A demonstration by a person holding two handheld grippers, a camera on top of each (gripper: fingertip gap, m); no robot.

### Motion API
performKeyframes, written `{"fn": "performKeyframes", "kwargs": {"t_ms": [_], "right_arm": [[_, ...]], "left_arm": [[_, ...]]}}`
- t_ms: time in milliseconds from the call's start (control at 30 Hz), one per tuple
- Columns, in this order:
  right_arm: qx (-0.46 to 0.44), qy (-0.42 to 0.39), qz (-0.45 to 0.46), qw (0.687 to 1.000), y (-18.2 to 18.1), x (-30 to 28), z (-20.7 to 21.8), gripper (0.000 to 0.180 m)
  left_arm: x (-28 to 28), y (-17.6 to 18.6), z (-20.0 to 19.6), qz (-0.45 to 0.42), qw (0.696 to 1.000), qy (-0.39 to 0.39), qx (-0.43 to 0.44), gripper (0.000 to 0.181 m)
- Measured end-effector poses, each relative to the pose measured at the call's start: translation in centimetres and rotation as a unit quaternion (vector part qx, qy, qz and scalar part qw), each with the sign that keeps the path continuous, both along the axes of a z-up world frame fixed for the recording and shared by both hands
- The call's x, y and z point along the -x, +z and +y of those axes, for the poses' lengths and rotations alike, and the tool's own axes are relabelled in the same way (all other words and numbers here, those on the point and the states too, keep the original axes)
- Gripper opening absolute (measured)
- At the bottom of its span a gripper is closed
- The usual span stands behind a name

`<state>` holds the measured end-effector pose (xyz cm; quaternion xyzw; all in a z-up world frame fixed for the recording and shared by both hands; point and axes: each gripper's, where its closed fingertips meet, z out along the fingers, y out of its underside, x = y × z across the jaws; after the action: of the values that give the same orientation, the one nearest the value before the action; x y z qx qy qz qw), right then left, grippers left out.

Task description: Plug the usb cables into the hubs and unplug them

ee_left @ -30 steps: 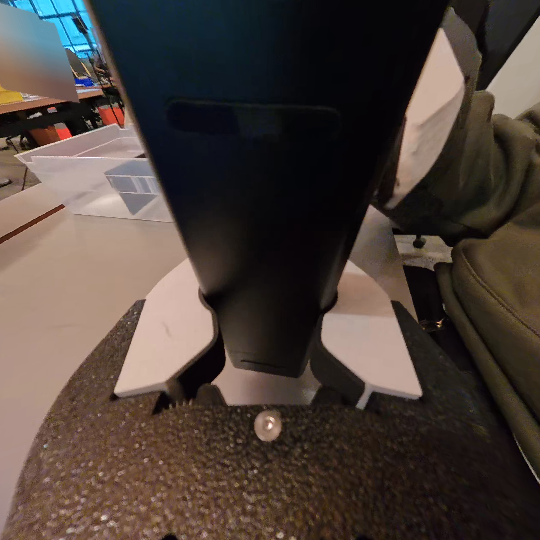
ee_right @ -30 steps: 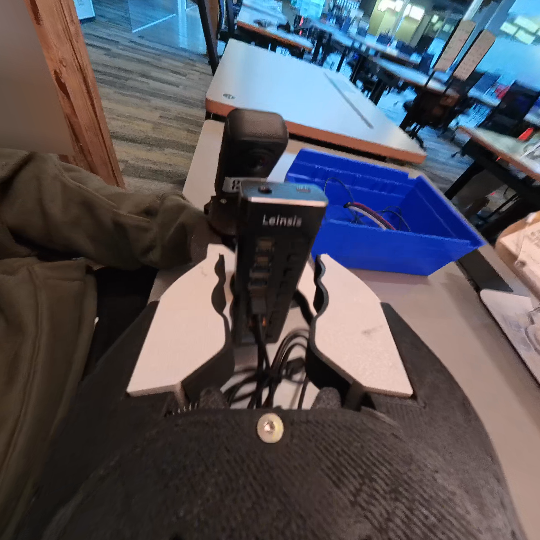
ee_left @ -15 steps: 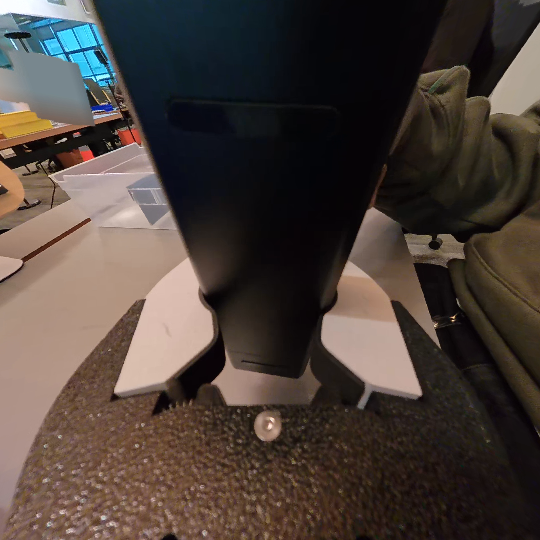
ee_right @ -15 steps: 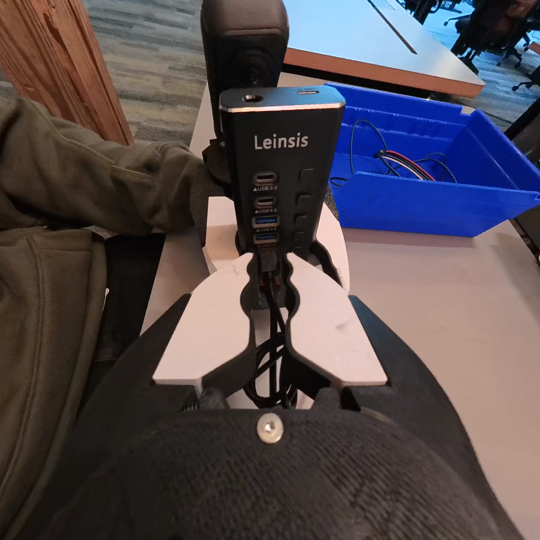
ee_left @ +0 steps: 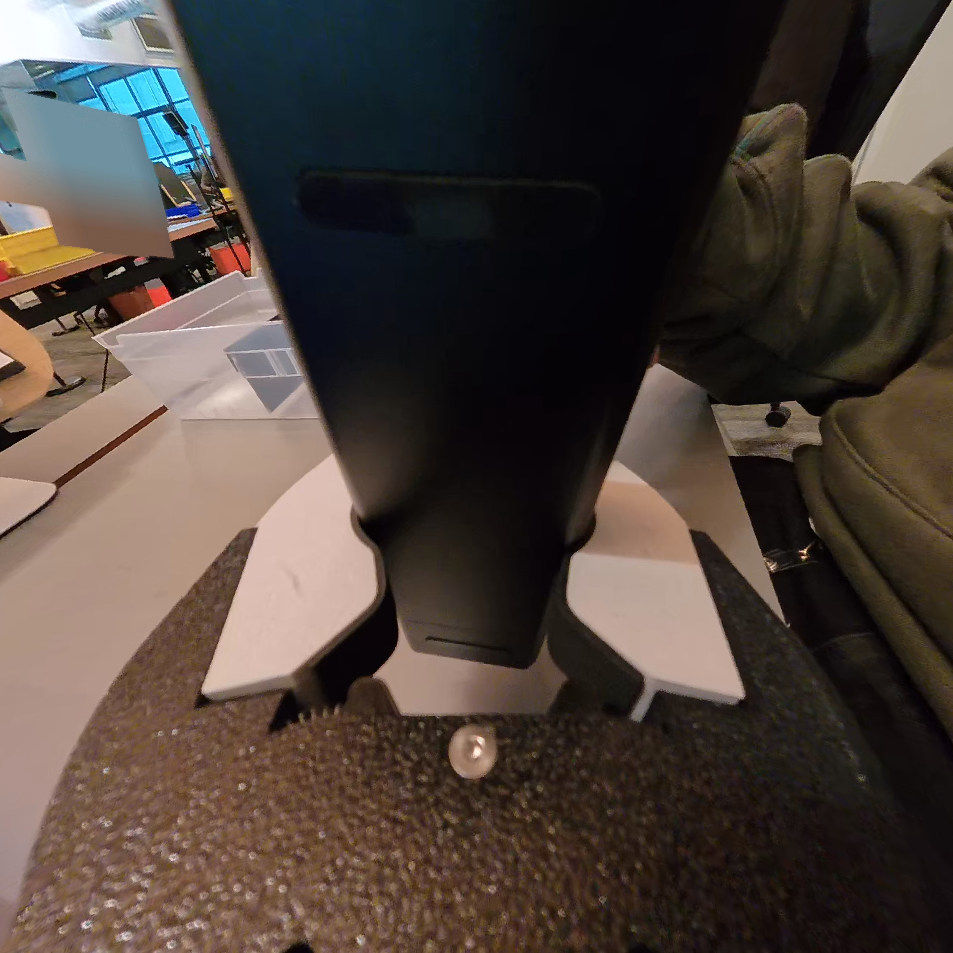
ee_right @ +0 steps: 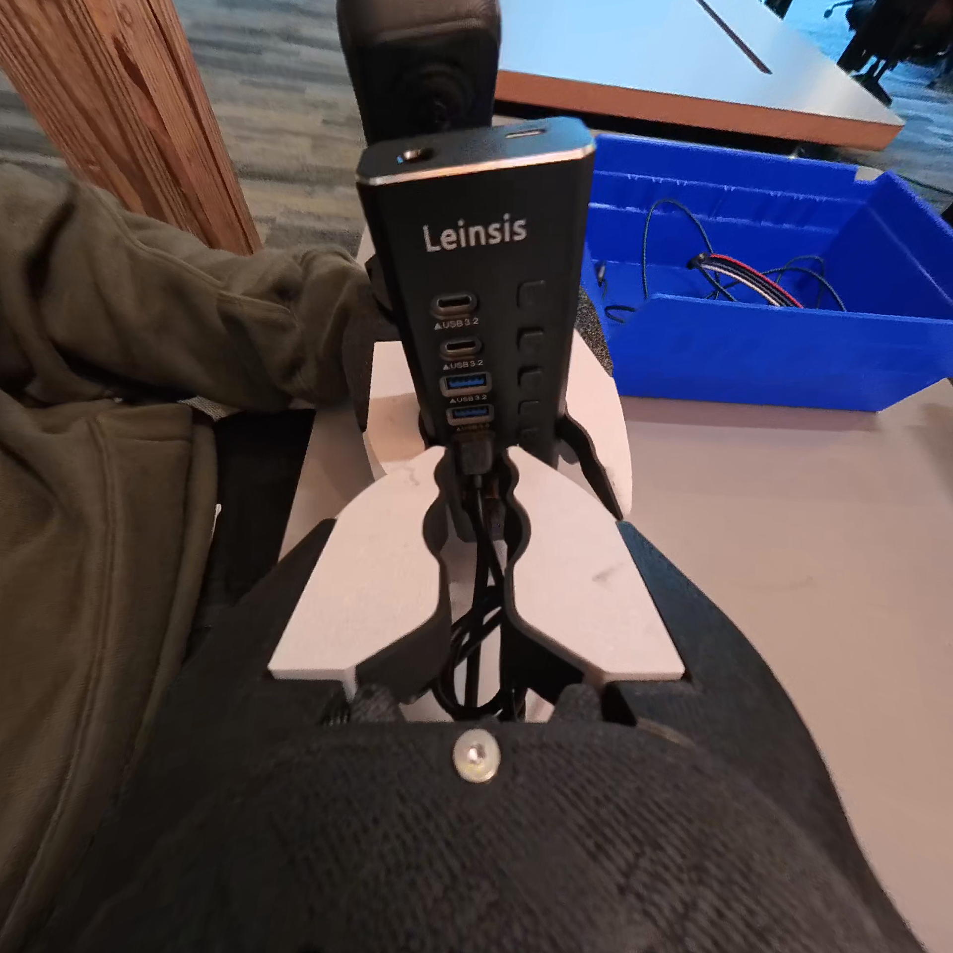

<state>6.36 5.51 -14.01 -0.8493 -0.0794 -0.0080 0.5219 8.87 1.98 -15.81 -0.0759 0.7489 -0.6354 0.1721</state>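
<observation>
The left gripper (ee_left: 472,526) is clamped on the lower end of a black hub (ee_left: 464,309), holding it upright above the grey table (ee_left: 129,541). On the hub's port side, the right gripper (ee_right: 474,454) has its fingers (ee_right: 381,557) nearly together around a black plug (ee_right: 473,454) seated in a lower port (contact is hard to confirm), its cable (ee_right: 482,593) trailing back between them. A blue bin (ee_right: 773,350) sits just beyond.

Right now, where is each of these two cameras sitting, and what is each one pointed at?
Left wrist view: on the left gripper, looking along its fingers at the USB hub back it clamps; an olive sleeve shows.
Right wrist view: on the right gripper, facing the hub's port side, closed on a plugged cable; blue bin behind.
Shared: the same hub, seen from opposite sides.
</observation>
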Motion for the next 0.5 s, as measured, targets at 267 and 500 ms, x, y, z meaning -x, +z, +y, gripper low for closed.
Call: {"fn": "performKeyframes", "kwargs": {"t_ms": [267, 500], "right_arm": [[0.04, 0.009, 0.009, 0.999, -0.3, 0.3, -0.4, 0.016], [0.107, 0.0, -0.035, 0.994, -1.0, 0.3, -1.7, 0.016]], "left_arm": [[0.2, 0.0, -0.4, -0.008, 1.0, -0.007, 0.002, 0.072], [0.4, -0.4, -1.4, -0.008, 1.0, -0.015, 0.007, 0.072]]}}
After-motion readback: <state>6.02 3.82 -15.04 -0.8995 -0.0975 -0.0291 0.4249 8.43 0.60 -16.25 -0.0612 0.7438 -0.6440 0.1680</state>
